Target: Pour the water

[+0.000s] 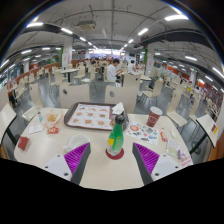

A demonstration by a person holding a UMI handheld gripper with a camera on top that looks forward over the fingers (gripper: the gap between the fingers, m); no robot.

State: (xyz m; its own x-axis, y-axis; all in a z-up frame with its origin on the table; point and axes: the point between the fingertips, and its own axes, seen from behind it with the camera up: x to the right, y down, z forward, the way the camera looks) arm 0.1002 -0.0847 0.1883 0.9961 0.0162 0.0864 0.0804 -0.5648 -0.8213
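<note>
We see our gripper (111, 163) held above a pale tabletop (100, 172), its two fingers spread apart with the purple pads (147, 158) facing inward and nothing pressed between them. Just ahead of the fingers, roughly centred on the gap between them, stands a green bottle (117, 137) upright on the table, with a red band around its base; it rests on its own and we see clear space on either side, so the jaws are released rather than clenched on it. Beyond the bottle lies a flat rectangular tray (90, 115) carrying small items we cannot make out. Ahead and to the right of the right finger stands a dark red cup (154, 116), upright, and nearer to that finger sits a patterned plate (143, 131). Ahead and to the left of the left finger we see a small glass (52, 121) with something orange inside. Farther off, well beyond the table, there are rows of other tables and chairs (110, 72) in a large hall under bright ceiling lights (146, 31), with a few people too small to describe.
</note>
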